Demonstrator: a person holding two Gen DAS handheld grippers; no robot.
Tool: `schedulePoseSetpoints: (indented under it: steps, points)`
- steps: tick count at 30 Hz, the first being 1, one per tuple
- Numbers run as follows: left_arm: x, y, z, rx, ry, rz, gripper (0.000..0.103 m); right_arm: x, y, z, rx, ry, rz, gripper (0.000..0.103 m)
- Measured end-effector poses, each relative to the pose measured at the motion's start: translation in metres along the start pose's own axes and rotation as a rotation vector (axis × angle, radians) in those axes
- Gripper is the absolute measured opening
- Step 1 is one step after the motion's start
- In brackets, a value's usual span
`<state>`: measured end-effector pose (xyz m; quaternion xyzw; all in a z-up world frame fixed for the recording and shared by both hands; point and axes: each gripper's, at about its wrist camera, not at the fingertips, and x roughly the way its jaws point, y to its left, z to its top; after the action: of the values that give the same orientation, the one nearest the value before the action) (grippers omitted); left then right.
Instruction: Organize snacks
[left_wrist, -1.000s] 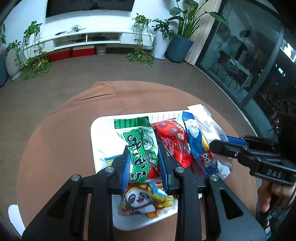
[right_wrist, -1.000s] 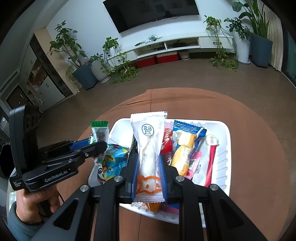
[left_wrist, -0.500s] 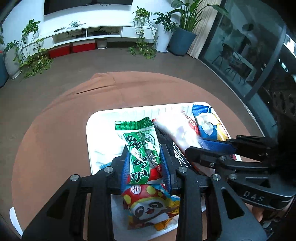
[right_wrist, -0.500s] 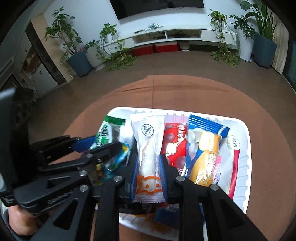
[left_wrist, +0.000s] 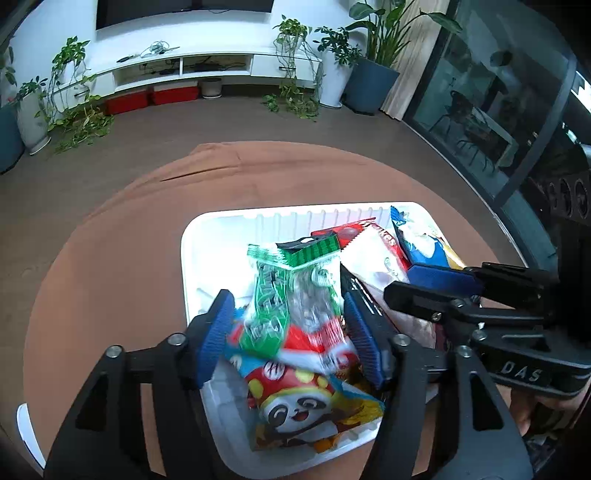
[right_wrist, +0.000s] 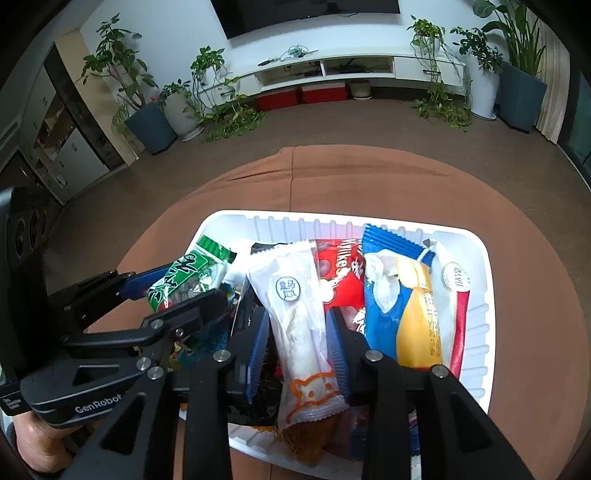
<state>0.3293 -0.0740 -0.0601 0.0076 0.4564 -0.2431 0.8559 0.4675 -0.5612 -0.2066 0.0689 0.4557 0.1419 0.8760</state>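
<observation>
White plastic, ribbed along its walls, the tray sits on a round table under a brown cloth and holds the snacks: a green packet toward nine o'clock, a white wafer packet at the centre, a red packet, a blue-and-yellow one at three o'clock, and a panda packet at six. The left gripper has just been opening, its pads clear of the green packet between them. The right gripper has also been opening, the white packet lying loose between its fingers. Beyond twelve o'clock stand a white TV console and potted plants.
</observation>
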Motion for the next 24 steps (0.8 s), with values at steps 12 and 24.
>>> schedulePoseSetpoints:
  steps: [12, 24]
  points:
    - [-0.024, -0.003, -0.017, -0.024, -0.048, 0.004, 0.079, -0.036, -0.003, -0.01, 0.012, -0.092, 0.031, 0.056]
    - [-0.116, -0.05, -0.08, -0.002, -0.302, 0.106, 0.102, -0.119, 0.007, -0.062, -0.07, -0.317, 0.053, 0.082]
